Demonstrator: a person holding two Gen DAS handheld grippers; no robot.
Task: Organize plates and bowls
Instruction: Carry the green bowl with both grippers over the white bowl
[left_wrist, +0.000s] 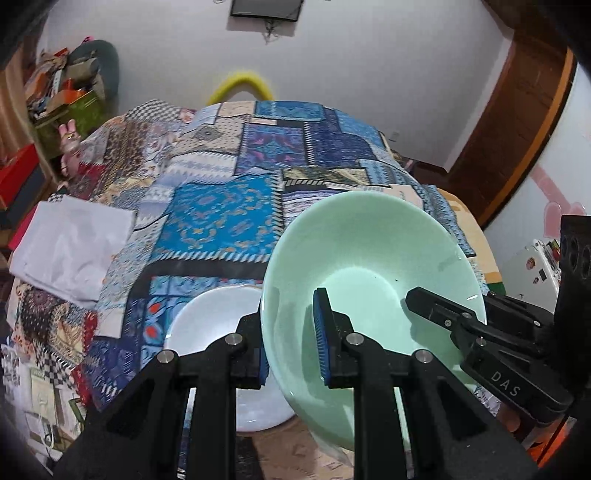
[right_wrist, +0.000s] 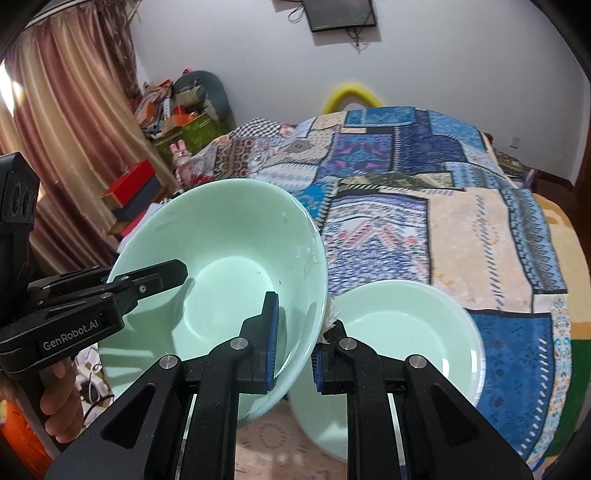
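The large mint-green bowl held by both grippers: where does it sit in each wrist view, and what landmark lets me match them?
Left wrist view: the large mint-green bowl fills the lower right, its left rim clamped by the left gripper.
Right wrist view: the same bowl fills the lower left, its right rim clamped by the right gripper.
Shared landmark: the yellow arch behind the patchwork bedspread.

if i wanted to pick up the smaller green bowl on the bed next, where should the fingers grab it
Probably by the rim of the smaller green bowl, one finger inside and one outside the wall. It sits upright and open on the patchwork bedspread with nothing in it. Come from above at its right edge, since the big green bowl crowds its left side.
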